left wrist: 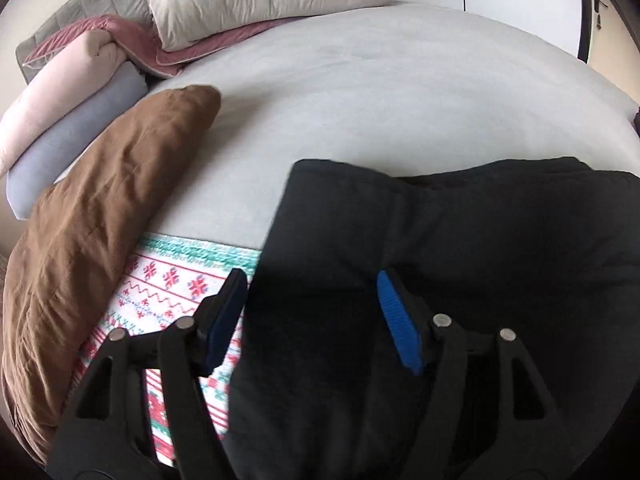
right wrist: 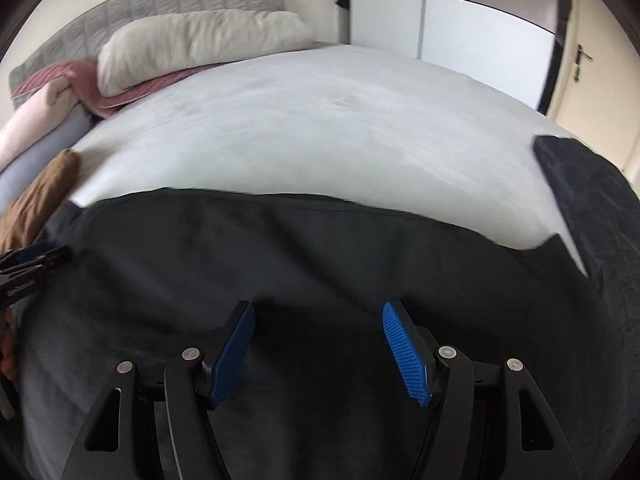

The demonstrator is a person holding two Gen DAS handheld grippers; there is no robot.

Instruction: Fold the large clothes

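Mid-fold, by the look of it: dark garment (right wrist: 320,264) spread across the near part of the bed (right wrist: 320,128), long axis running side to side, one end flipped up at far right. Left gripper (left wrist: 312,316) and right gripper (right wrist: 318,344) both hovering over the cloth, jaws wide apart, holding nothing. Next: pinching an edge or corner on each side, then carrying it across.

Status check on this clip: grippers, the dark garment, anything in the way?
Left gripper open, right gripper open, both above the dark garment. Garment spread on the bed, ungrasped. Brown cushion and patterned blanket lie left of it.
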